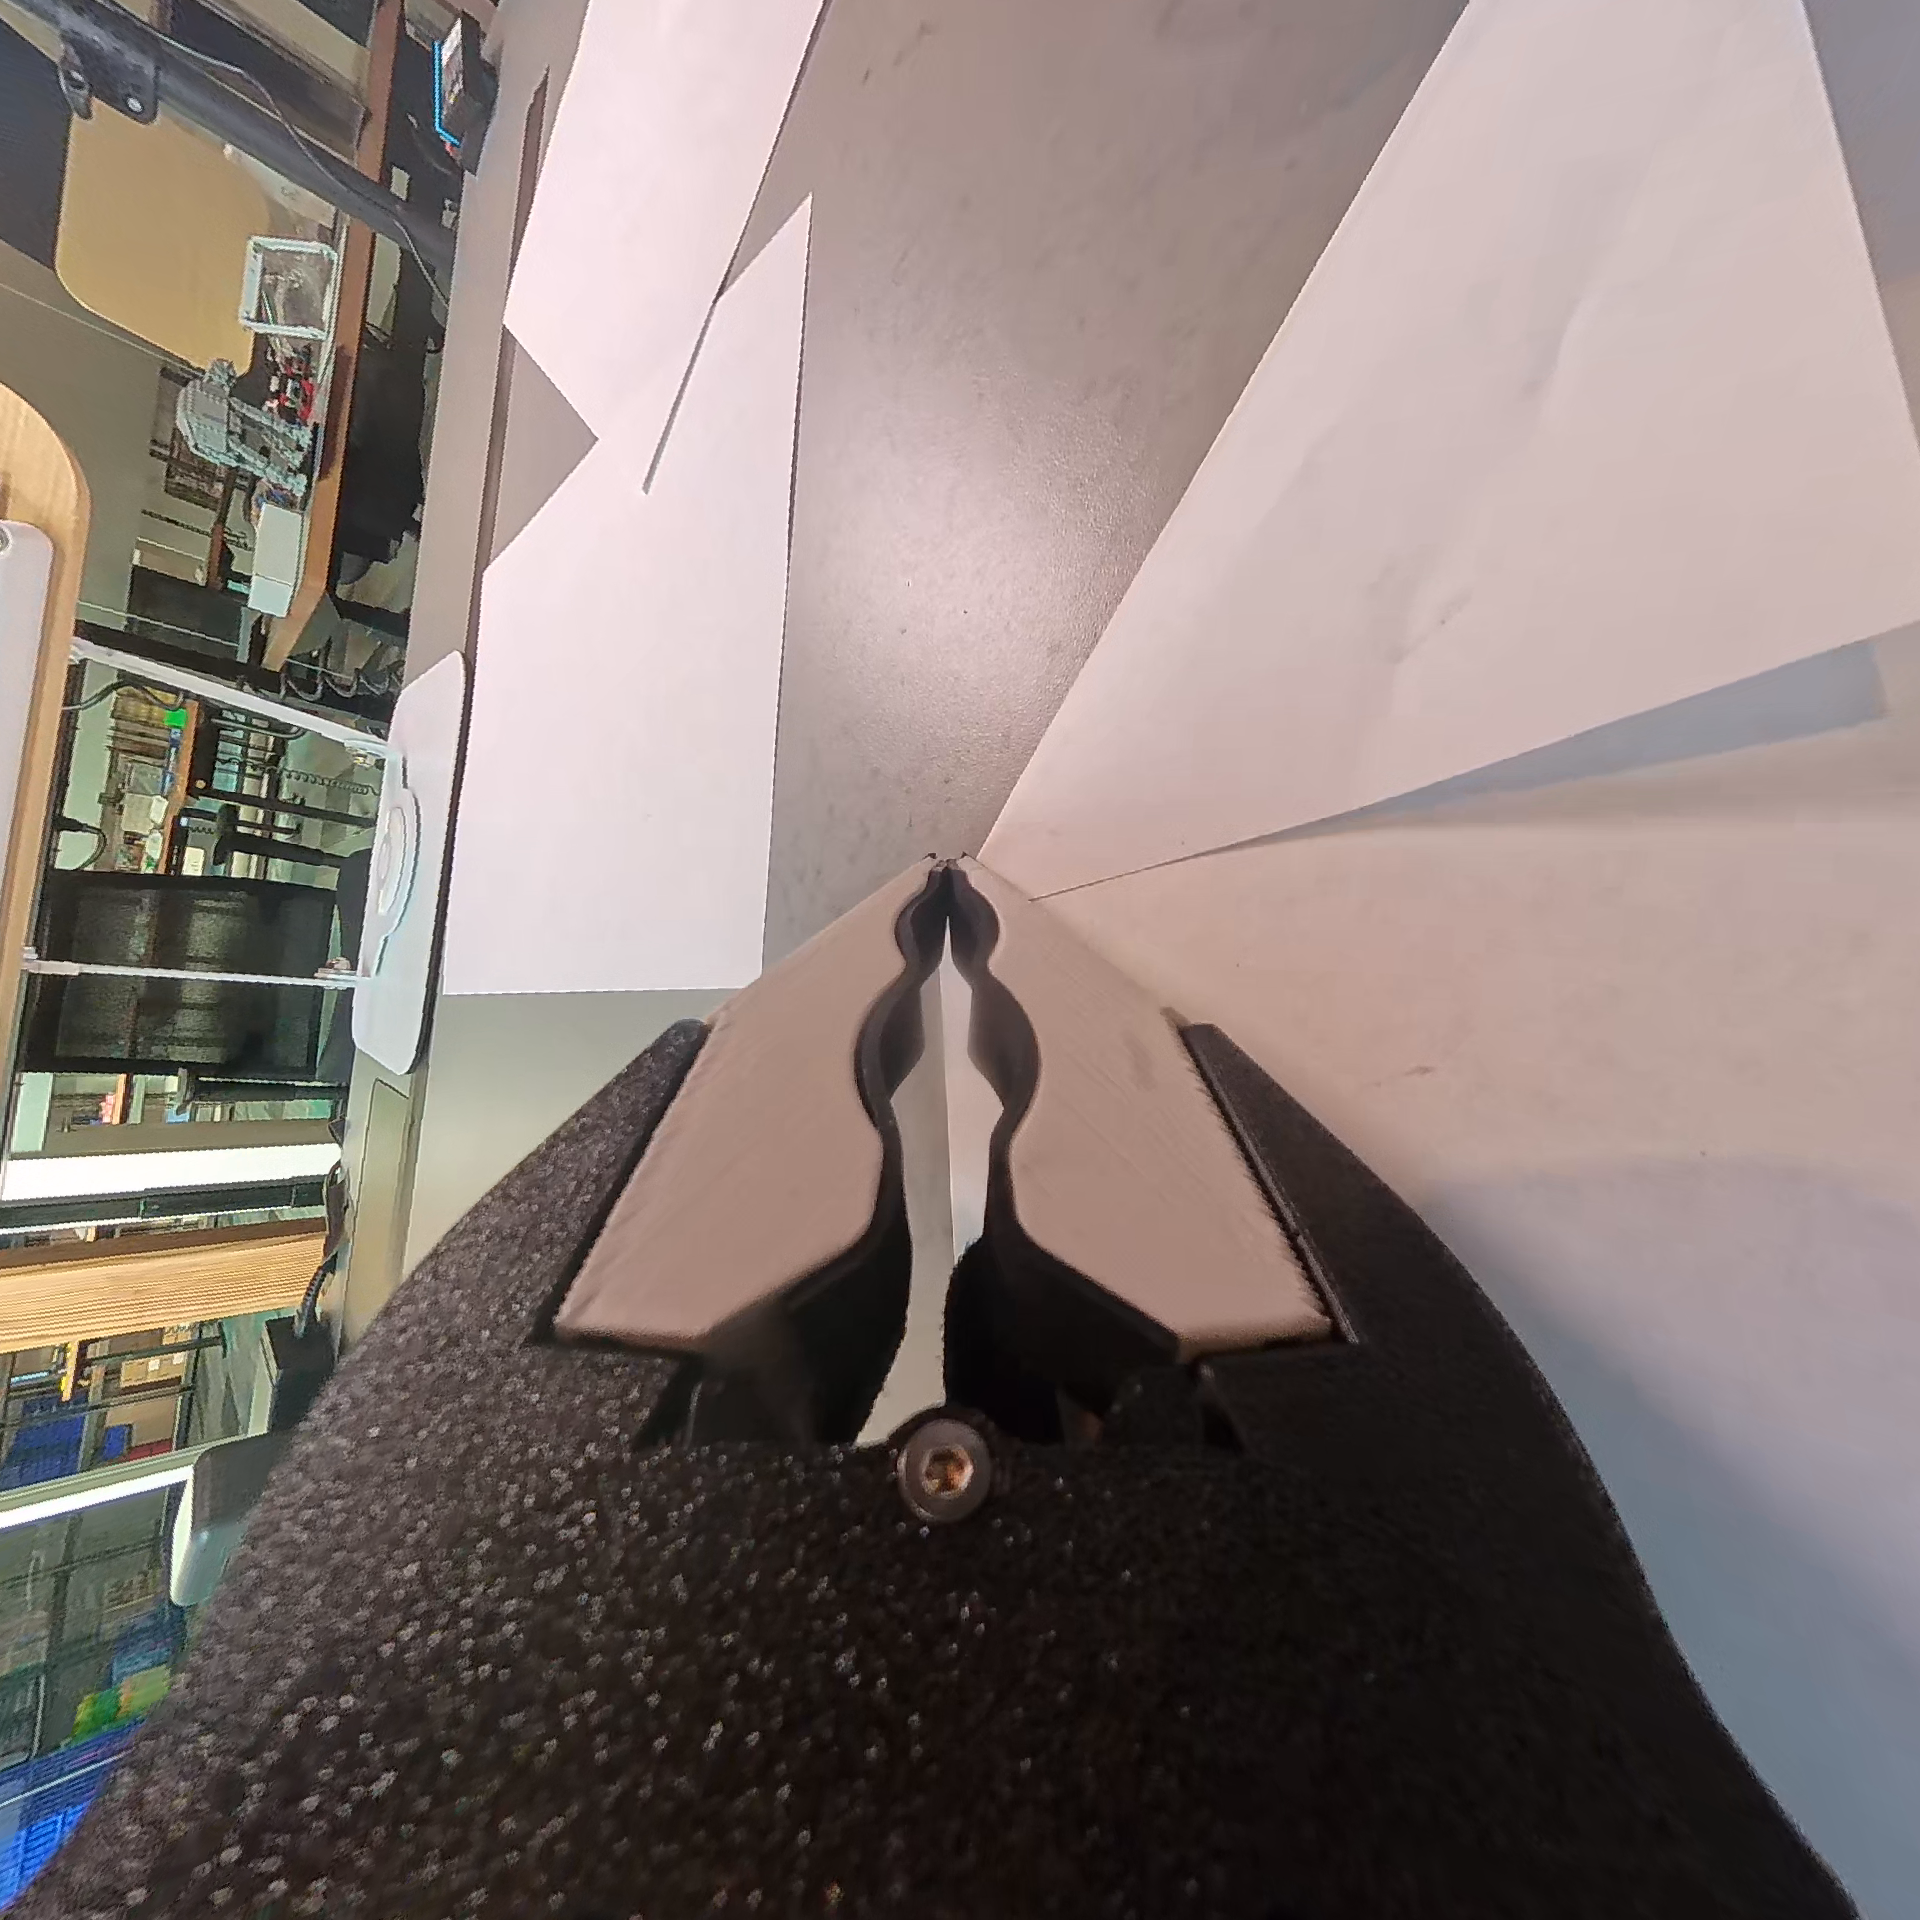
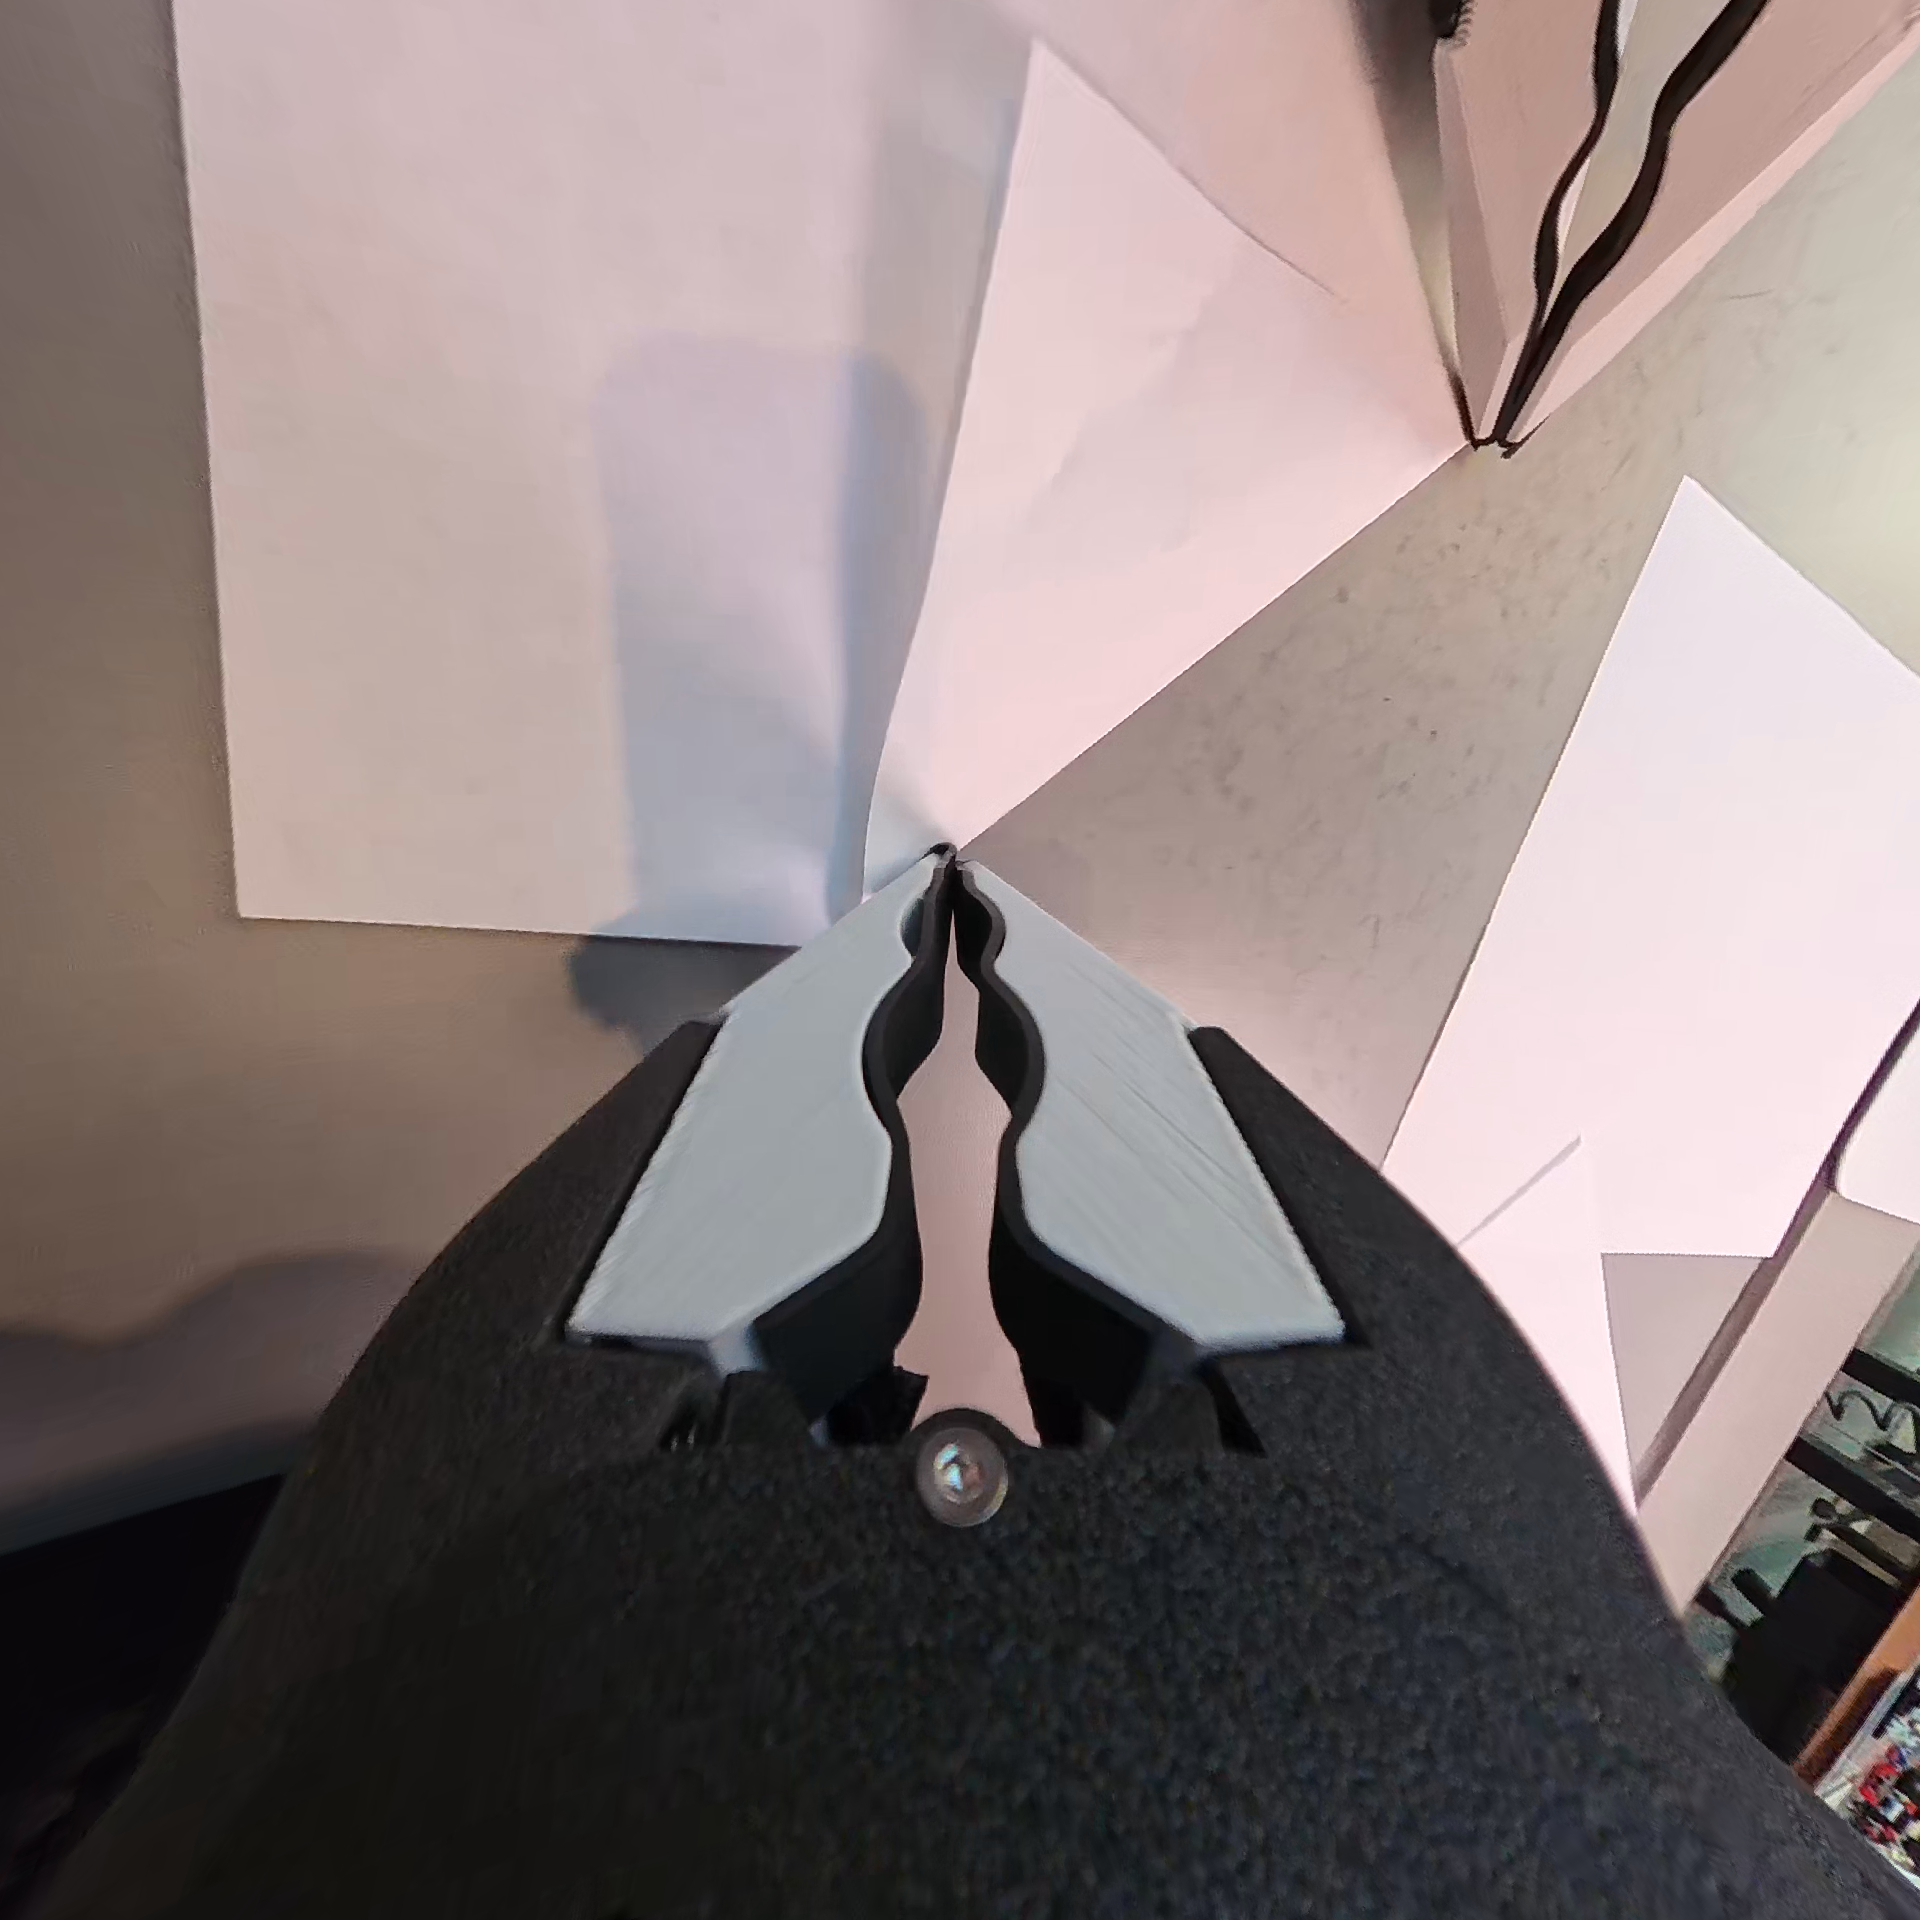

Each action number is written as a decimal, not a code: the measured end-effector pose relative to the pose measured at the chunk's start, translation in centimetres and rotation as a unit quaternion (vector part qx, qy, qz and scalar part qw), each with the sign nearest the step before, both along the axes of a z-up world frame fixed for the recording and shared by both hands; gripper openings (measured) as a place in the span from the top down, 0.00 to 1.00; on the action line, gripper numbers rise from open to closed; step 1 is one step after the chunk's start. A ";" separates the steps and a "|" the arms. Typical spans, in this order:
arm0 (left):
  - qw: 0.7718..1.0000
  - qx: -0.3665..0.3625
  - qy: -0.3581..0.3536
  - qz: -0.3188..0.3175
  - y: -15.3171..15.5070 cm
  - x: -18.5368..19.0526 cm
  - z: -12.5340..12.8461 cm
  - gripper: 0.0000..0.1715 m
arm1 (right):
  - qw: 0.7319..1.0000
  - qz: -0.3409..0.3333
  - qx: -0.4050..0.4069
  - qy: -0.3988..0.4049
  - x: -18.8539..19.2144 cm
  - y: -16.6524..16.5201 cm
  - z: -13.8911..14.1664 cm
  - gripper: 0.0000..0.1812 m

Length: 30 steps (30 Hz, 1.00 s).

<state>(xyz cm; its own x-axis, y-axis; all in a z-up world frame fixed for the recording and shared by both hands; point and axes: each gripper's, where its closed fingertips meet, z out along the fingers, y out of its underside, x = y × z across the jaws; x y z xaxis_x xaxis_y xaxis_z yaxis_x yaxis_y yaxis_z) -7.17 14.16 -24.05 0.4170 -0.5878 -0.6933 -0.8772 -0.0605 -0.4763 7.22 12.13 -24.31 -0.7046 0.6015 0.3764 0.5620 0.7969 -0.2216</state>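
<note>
Paper, a single white sheet (image 2: 1143,499), is seen pinched at two corners and lifted off a speckled grey tabletop (image 2: 1299,779). The right gripper (image 2: 948,854), grey-fingered on a black textured body, is closed with its tips clamped on the near corner, the sheet rising away from it in a fold. The left gripper (image 1: 948,858), of the same make, is likewise closed on the sheet (image 1: 1507,468) at a corner, and is also visible at the upper right of the right wrist view. Beneath the lifted part, more white paper (image 2: 520,468) is laid flat on the table, though whether it is the same sheet cannot be told; further loose white sheets (image 1: 644,727) are spread nearby. Shelving and cluttered equipment (image 1: 208,727) are visible beyond the table edge.

Tearing is judged the chief risk, since so little paper is held between the tips. A slip from either grip could be caused by uneven pulling. Creasing could be left off-line if the corners are drawn unevenly, and the neighbouring sheets could be swept aside.
</note>
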 end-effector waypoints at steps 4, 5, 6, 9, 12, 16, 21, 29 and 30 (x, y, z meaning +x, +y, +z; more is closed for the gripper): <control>1.000 -0.001 -0.001 0.000 0.0 0.0 0.0 1.00 | 1.000 0.000 0.002 -0.016 0.9 -0.1 0.0 1.00; 1.000 -0.002 -0.002 0.000 0.0 0.0 0.0 1.00 | 1.000 0.001 0.003 -0.019 1.1 -0.1 0.0 1.00; 1.000 -0.003 -0.003 0.000 0.0 0.0 0.0 1.00 | 1.000 0.001 0.005 -0.020 1.3 -0.2 0.0 1.00; 1.000 -0.003 -0.003 0.000 0.0 0.0 -0.1 1.00 | 1.000 -0.009 0.001 -0.018 1.5 -0.2 0.0 1.00; 1.000 -0.003 -0.002 -0.001 0.0 0.1 -0.1 1.00 | 0.992 -0.102 -0.074 -0.011 1.2 -0.1 0.1 1.00; 1.000 -0.005 -0.003 -0.001 0.0 0.1 -0.1 1.00 | 0.874 -0.326 -0.359 0.014 0.0 -0.2 3.2 1.00; 1.000 -0.006 -0.004 0.001 0.0 0.1 -0.2 1.00 | 0.745 -0.397 -0.536 0.032 -0.6 -0.1 5.9 1.00; 1.000 -0.008 -0.005 0.001 0.0 0.2 -0.2 1.00 | 0.725 -0.410 -0.553 0.021 -0.4 -0.2 5.5 1.00; 1.000 -0.008 -0.006 0.001 0.0 0.2 -0.2 1.00 | 0.725 -0.413 -0.551 0.015 -0.3 -0.3 5.2 1.00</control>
